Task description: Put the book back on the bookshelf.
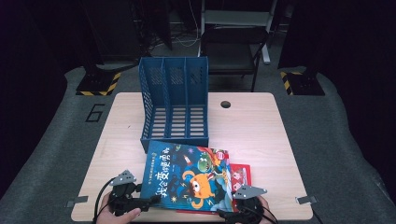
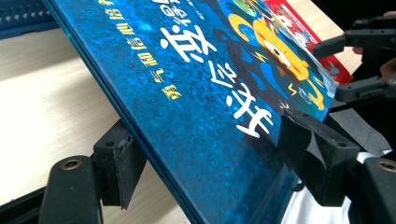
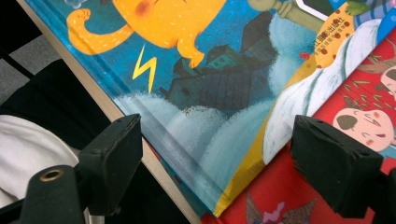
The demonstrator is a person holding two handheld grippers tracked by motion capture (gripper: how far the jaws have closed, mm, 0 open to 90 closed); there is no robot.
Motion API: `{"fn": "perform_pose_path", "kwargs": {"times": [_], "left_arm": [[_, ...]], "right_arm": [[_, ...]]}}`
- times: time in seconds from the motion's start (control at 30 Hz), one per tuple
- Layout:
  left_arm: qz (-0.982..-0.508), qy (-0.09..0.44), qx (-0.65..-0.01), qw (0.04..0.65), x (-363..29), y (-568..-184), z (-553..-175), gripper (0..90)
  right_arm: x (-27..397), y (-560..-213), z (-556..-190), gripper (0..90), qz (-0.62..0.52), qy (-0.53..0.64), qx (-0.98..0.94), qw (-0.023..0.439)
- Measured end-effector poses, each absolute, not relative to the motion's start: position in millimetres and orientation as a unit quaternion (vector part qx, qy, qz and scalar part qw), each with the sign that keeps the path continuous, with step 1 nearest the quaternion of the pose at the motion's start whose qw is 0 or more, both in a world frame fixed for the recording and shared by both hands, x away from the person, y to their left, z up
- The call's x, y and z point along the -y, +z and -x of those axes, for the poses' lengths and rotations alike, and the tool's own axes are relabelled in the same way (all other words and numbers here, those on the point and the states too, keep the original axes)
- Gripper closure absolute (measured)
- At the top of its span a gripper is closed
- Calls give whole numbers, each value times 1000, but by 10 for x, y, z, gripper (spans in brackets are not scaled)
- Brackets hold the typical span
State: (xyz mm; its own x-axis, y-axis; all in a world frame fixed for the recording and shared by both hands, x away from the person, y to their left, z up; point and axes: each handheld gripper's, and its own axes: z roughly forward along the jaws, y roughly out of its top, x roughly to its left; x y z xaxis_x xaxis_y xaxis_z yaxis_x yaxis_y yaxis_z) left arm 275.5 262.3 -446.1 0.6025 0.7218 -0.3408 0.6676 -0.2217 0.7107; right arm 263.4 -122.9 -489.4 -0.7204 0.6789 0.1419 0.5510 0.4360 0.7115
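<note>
High view shows a pale wooden desk (image 1: 261, 135) with a blue 3-slot file rack (image 1: 174, 105) standing toward 12 o'clock, its open front facing the person. Just below the rack, toward 6 o'clock, a blue picture book (image 1: 189, 176) lies on top of a red book (image 1: 241, 175), whose edge sticks out at 3 o'clock; the blue book's top edge comes close to the rack's base. White Chinese characters and a smaller yellow line run across the blue cover, beside an orange cartoon creature; I cannot read them reliably. A dark round hole (image 1: 226, 104) sits in the desk at 1 o'clock from the rack, and a black chair (image 1: 233, 46) stands behind the desk. A painted figure 6 (image 1: 95, 112) marks the grey floor at 9 o'clock. The left claw (image 2: 205, 154) stands wide, straddling the blue book's near left edge, one jaw under it and one over the cover, pads not clearly pressing. The right claw (image 3: 243, 163) is spread wide above the blue book's near right corner and the red book, gripping nothing.
</note>
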Motion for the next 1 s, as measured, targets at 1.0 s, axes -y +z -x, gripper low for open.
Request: {"fn": "perform_pose_path", "kwargs": {"times": [1.0], "left_arm": [[-762, 57, -430, 481, -2664, -3980, -2894, 469]], "right_arm": [[1048, -4914, -2599, 170, -340, 375, -855, 115]]}}
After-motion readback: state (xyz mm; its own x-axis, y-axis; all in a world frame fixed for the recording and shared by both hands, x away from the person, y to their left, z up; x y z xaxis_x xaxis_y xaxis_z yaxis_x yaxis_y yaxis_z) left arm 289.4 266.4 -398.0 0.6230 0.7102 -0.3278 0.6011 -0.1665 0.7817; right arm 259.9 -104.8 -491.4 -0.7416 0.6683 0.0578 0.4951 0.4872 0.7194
